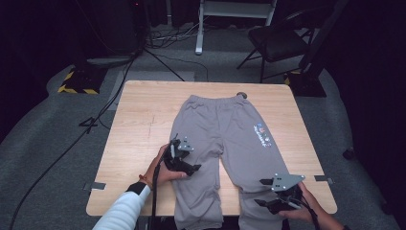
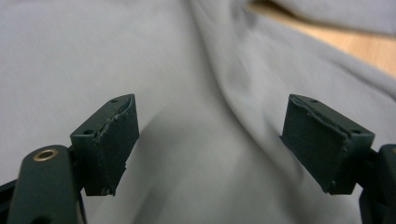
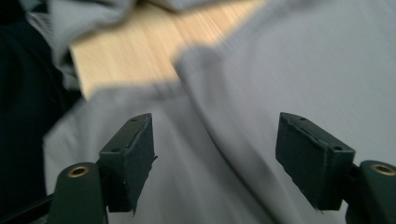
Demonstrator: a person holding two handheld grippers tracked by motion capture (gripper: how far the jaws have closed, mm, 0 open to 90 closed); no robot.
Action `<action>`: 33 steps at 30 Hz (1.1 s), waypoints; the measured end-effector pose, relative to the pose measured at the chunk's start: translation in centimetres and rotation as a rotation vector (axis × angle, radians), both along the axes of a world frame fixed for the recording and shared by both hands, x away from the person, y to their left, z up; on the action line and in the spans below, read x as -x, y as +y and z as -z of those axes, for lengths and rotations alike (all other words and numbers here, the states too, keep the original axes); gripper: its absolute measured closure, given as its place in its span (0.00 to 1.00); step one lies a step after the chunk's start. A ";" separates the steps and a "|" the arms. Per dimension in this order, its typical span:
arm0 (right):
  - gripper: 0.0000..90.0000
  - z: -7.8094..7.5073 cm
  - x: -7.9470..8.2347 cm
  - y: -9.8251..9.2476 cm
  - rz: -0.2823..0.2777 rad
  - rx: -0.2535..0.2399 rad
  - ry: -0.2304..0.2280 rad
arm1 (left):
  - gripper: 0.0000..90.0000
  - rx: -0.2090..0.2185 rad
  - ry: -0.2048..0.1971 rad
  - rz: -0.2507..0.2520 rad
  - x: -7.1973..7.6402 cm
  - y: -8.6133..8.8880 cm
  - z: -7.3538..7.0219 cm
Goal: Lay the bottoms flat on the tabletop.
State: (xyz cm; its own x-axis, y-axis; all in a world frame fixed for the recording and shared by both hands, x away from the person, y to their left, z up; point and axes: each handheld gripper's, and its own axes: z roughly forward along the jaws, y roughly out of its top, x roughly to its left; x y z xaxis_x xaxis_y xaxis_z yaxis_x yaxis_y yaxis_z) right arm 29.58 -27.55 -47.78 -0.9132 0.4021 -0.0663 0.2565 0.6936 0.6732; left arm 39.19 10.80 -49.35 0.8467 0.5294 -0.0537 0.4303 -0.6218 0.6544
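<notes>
On the wooden table (image 1: 139, 124) lie grey trousers (image 1: 225, 134), above grey carpet (image 1: 52, 143).

One pair of trousers (image 1: 225, 143) under both grippers' jaws; one table (image 1: 139, 120); two grippers; one chair (image 1: 280, 40) beyond.

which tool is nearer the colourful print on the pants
Right. The right tool sits over the cuff of the leg that carries the print. The left tool is over the other leg, further from it across the pants.
</notes>
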 end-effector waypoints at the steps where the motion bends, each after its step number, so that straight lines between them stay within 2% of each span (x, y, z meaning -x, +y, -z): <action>1: 0.30 0.4 0.3 -0.5 0.024 0.023 0.001 | 0.21 -0.024 -0.009 0.005 0.4 0.0 0.2; 2: 0.29 0.9 0.6 -0.9 0.043 0.042 0.006 | 0.21 -0.032 -0.023 0.008 0.7 0.1 0.2; 6: 0.27 1.2 1.8 -1.9 0.095 0.039 0.004 | 0.20 -0.023 -0.012 -0.010 0.6 0.3 0.3; 9: 0.27 1.3 3.1 -2.4 0.097 0.027 0.015 | 0.19 -0.028 -0.018 -0.002 0.6 0.4 0.3; 10: 0.23 1.4 3.7 -2.5 0.093 0.063 0.003 | 0.19 -0.026 -0.018 -0.005 0.6 0.4 0.3; 11: 0.18 1.8 4.3 -2.4 0.104 0.133 -0.036 | 0.19 -0.028 -0.015 -0.004 0.6 0.5 0.3; 12: 0.18 2.0 4.8 -2.5 0.110 0.148 -0.064 | 0.18 -0.028 -0.008 -0.008 0.7 0.6 0.3; 13: 0.25 1.8 4.9 -2.8 0.113 0.126 -0.040 | 0.18 -0.027 -0.006 -0.002 0.8 0.7 0.2; 14: 0.33 1.3 4.9 -3.3 0.101 0.058 -0.012 | 0.18 -0.021 -0.002 0.003 1.0 0.9 0.2; 15: 0.34 0.7 5.0 -4.0 0.094 -0.018 -0.005 | 0.18 -0.017 -0.010 0.005 1.3 1.1 0.0; 16: 0.31 0.1 4.8 -4.4 0.101 -0.063 -0.002 | 0.18 -0.007 -0.019 0.015 1.6 1.3 -0.1; 18: 0.26 -0.8 4.0 -5.1 0.127 -0.088 -0.019 | 0.20 -0.021 -0.049 0.003 2.3 1.7 -0.6; 20: 0.27 -1.7 2.8 -5.7 0.156 -0.075 -0.064 | 0.21 -0.017 -0.072 -0.001 2.8 2.3 -1.2; 22: 0.27 -2.6 1.1 -6.4 0.186 -0.093 -0.060 | 0.21 -0.019 -0.099 -0.026 3.4 3.1 -1.7; 24: 0.28 -3.2 -0.3 -6.9 0.222 -0.064 -0.101 | 0.20 -0.027 -0.114 -0.047 3.9 4.1 -1.9; 25: 0.28 -3.4 -1.1 -7.4 0.238 -0.063 -0.104 | 0.20 -0.026 -0.113 -0.051 4.0 4.7 -1.9; 27: 0.28 -3.3 -2.9 -8.5 0.292 -0.071 -0.090 | 0.18 -0.037 -0.097 -0.069 4.4 6.0 -1.8; 29: 0.28 -2.8 -4.2 -9.6 0.338 -0.079 -0.075 | 0.19 -0.041 -0.102 -0.091 4.7 6.9 -1.6; 31: 0.28 -1.8 -5.4 -10.6 0.381 -0.081 -0.047 | 0.19 -0.060 -0.115 -0.114 4.9 7.9 -1.5; 33: 0.28 -0.5 -6.2 -11.6 0.422 -0.078 -0.018 | 0.20 -0.059 -0.099 -0.145 5.0 8.9 -1.3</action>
